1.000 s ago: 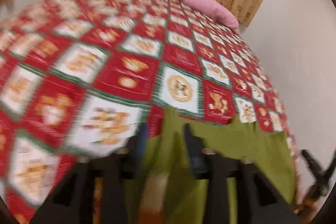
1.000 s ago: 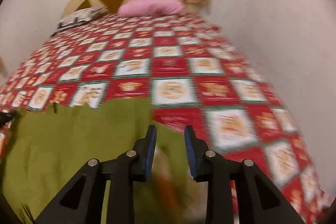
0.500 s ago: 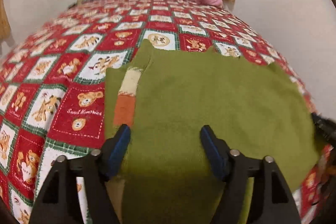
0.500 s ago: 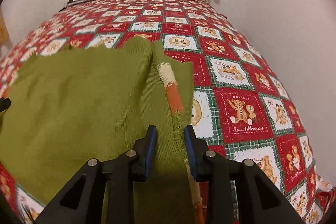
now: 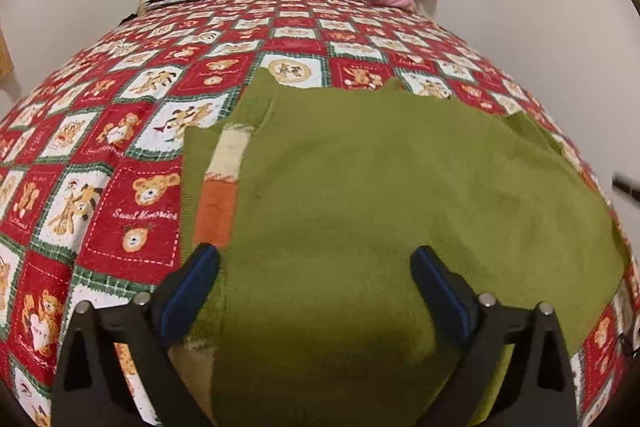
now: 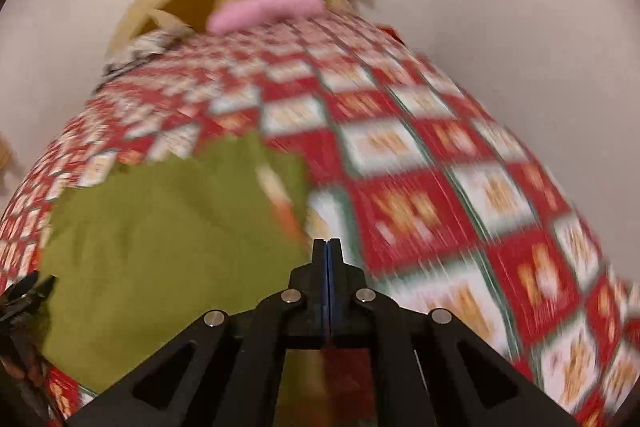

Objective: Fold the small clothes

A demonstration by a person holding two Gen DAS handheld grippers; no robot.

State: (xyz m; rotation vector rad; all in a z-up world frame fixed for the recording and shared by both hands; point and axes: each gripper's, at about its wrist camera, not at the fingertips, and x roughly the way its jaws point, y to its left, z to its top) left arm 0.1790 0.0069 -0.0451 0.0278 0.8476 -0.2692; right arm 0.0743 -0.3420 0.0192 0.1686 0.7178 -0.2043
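a green sweater [image 5: 400, 187] lies spread flat on a bed [image 5: 132, 211] with a red bear-print cover. the left tongs [image 5: 316, 267], jaws just opened wide, hover over its near part, gripping nothing. the right tongs [image 6: 327, 245], just pressed together with nothing visible between them, sit by the sweater's striped edge in a blurred view.

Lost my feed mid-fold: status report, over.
Left gripper open above the green sweater, jaws just opening. Right gripper shut, jaws just closing, nothing visibly pinched. Sweater lies flat on the bedspread. Nothing in the way.
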